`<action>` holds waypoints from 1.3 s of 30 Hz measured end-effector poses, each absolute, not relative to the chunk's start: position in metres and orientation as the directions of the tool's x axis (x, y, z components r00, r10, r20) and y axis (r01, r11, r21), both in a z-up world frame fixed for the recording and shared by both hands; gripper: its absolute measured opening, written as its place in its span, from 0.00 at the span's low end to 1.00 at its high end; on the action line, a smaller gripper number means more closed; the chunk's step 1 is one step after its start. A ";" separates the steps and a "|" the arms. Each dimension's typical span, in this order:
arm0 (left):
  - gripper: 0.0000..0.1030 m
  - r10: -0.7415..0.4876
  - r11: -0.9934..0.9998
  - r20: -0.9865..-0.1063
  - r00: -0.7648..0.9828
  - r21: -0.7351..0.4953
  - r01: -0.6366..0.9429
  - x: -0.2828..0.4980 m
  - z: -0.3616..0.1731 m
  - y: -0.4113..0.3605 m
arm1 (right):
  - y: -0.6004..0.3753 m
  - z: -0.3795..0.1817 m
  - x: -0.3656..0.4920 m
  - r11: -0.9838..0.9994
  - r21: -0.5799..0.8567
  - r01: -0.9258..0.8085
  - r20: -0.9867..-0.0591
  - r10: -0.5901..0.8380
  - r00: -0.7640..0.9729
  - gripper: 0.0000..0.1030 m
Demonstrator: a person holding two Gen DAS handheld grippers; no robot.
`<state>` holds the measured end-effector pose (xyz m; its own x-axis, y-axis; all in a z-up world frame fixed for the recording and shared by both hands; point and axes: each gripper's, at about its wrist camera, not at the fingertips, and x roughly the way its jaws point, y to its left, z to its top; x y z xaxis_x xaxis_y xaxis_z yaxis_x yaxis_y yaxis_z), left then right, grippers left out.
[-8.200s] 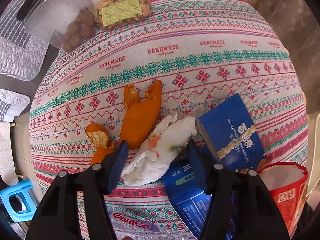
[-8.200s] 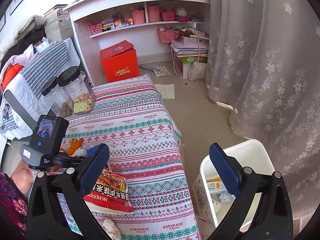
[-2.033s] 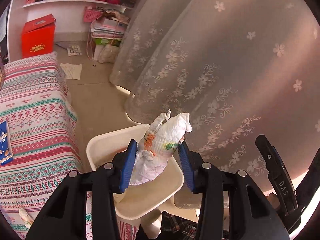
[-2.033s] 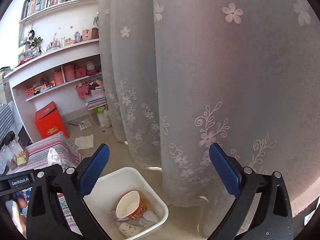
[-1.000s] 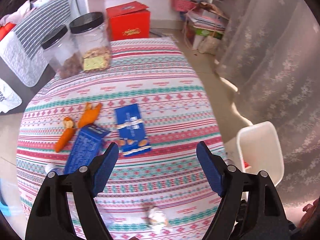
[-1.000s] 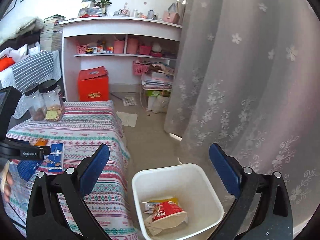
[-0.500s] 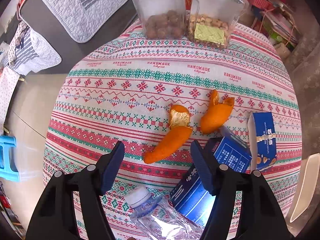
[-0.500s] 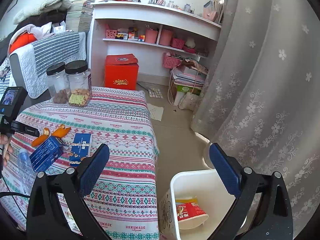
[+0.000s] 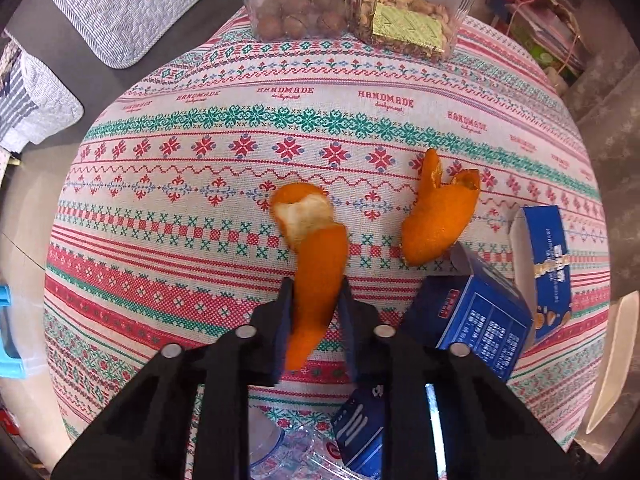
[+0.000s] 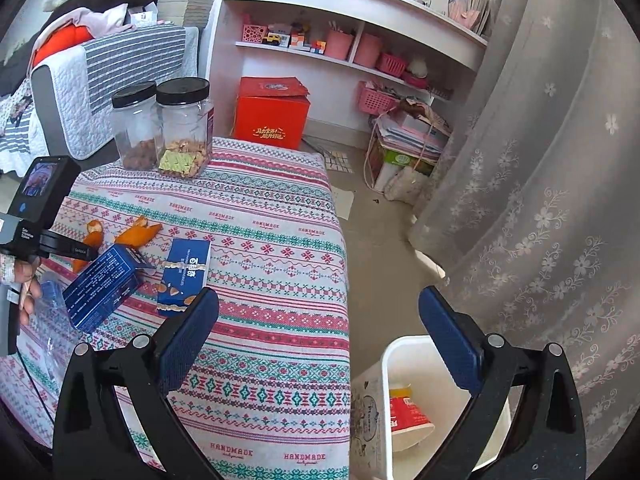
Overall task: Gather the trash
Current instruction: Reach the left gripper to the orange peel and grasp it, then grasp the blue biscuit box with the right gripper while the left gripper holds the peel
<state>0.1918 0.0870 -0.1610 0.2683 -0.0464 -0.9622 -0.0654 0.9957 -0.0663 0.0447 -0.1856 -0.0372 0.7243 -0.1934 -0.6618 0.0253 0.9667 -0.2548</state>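
Left gripper (image 9: 316, 300) at lower centre of its view, clamped on a long orange peel (image 9: 316, 256) lying on the patterned desk (image 9: 200, 240), second peel (image 9: 440, 216) to its right beside a blue box (image 9: 472, 312), right gripper (image 10: 320, 344) wide apart and empty, white bin (image 10: 400, 360) at lower right.

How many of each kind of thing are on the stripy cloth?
Orange peels: 2
Blue boxes: 3
Jars: 2
Plastic bottle: 1
Total: 8
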 end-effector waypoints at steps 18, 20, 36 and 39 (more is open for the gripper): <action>0.13 -0.399 0.844 -0.663 0.634 -0.536 -0.030 0.081 -0.005 0.136 | -0.140 -0.120 0.155 0.982 0.186 0.032 -0.893 0.156 0.422 0.93; 0.13 -0.392 0.845 -0.690 0.608 -0.531 -0.058 0.088 -0.019 0.141 | -0.139 -0.136 0.164 0.981 0.189 0.048 -0.905 0.156 0.395 0.93; 0.13 -0.396 0.847 -0.731 0.555 -0.524 -0.087 0.091 -0.036 0.149 | -0.109 -0.183 0.183 0.998 0.051 0.034 -0.926 0.035 0.375 0.65; 0.13 -0.373 0.853 -0.742 0.558 -0.510 -0.107 0.093 -0.040 0.153 | -0.107 -0.177 0.183 0.998 0.069 0.009 -0.922 0.061 0.384 0.50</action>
<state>0.0926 0.1531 -0.0397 0.5576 -0.3731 -0.7415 -0.1072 0.8534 -0.5100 0.1833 -0.1071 -0.1774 0.3836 0.0607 -0.9215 0.0089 0.9975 0.0694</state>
